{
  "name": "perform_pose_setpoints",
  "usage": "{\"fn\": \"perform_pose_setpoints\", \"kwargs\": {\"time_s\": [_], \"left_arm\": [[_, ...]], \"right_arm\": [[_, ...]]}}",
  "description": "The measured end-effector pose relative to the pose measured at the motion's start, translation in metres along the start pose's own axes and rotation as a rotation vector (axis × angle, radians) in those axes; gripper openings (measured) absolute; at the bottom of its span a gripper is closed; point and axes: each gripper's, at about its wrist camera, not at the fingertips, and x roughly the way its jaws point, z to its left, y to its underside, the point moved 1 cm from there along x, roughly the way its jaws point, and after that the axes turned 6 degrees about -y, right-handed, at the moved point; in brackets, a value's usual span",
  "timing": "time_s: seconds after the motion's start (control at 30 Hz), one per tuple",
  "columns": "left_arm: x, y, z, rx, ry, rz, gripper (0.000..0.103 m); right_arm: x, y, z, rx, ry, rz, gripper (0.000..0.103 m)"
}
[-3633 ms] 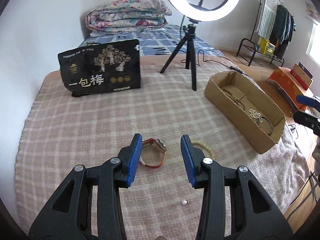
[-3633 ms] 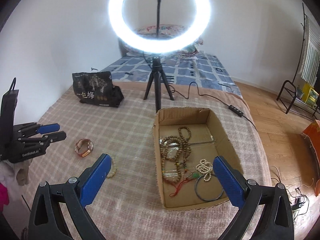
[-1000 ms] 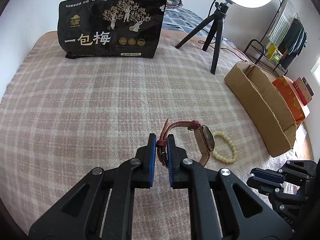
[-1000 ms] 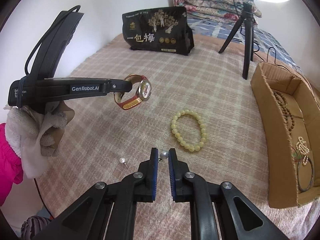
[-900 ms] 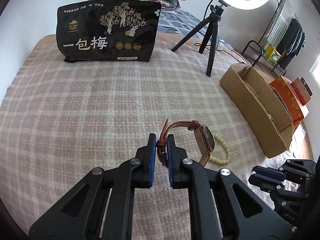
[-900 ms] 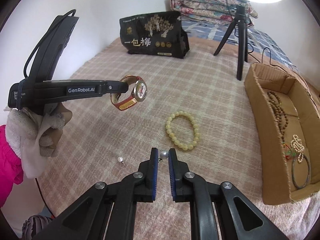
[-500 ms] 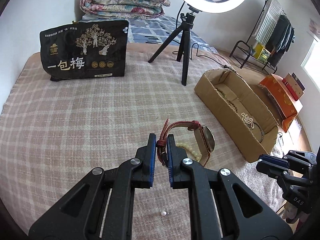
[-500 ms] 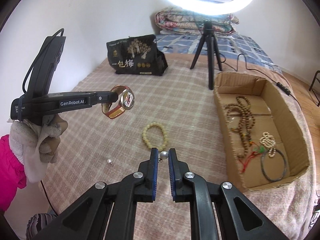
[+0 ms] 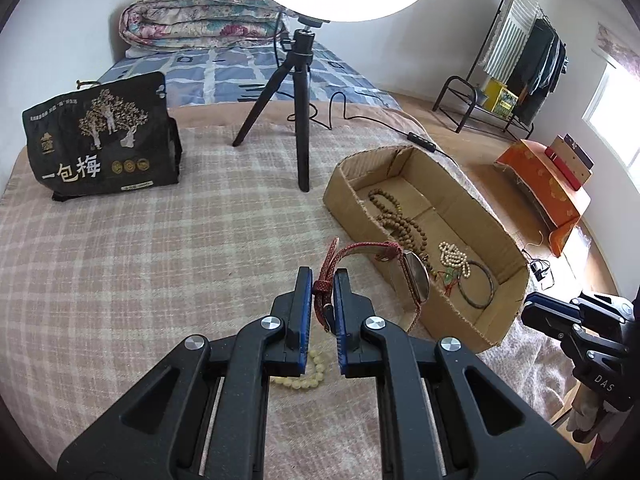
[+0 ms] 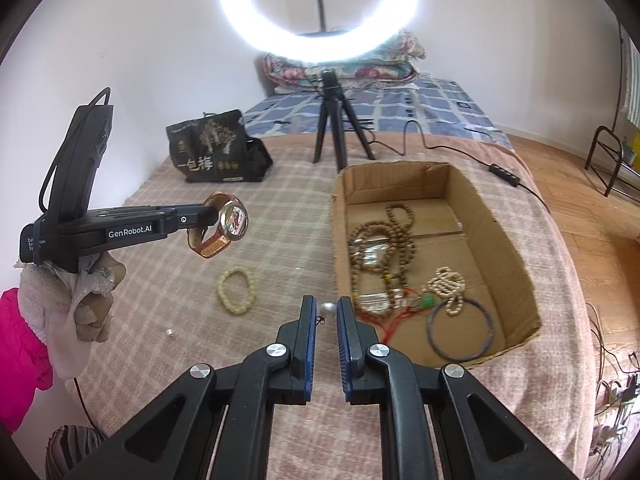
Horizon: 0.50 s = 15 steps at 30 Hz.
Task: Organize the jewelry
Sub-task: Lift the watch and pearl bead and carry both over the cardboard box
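My left gripper [image 9: 323, 280] is shut on the red strap of a wristwatch [image 9: 416, 278] and holds it in the air left of the cardboard box [image 9: 460, 312]; the watch also shows in the right wrist view [image 10: 230, 220]. My right gripper [image 10: 327, 309] is shut on a pearl earring [image 10: 328, 309], raised near the box's [image 10: 340, 240] front left corner. The box holds wooden bead strings [image 10: 394, 240], a pale bead bracelet [image 10: 446, 282] and a dark bangle [image 10: 460, 330]. A yellow bead bracelet [image 10: 236, 290] and a second pearl earring [image 10: 169, 332] lie on the plaid blanket.
A ring light on a black tripod [image 9: 300, 92] stands on the blanket behind the box, its cable [image 10: 496, 168] trailing right. A black snack bag [image 9: 100, 140] stands at the back left. The bed edge drops off to wooden floor [image 10: 580, 184] on the right.
Both grippers have risen and swung toward the box, still holding the watch and the pearl earring. The yellow bracelet and other earring stay on the blanket.
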Motion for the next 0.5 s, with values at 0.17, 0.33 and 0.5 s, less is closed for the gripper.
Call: {"fn": "perform_pose_setpoints", "kwargs": {"time_s": [0.17, 0.33, 0.5], "left_arm": [[0.014, -0.019, -0.025, 0.024, 0.019, -0.010, 0.008], [0.032, -0.035, -0.048, 0.042, 0.039, -0.013, 0.008], [0.052, -0.048, -0.067, 0.048, 0.058, -0.004, 0.008]], "right_arm": [[-0.004, -0.003, -0.020, 0.012, 0.024, -0.009, 0.008], [-0.002, -0.004, -0.033, 0.015, 0.039, -0.007, 0.008], [0.003, -0.005, -0.045, 0.015, 0.049, -0.004, 0.008]]}}
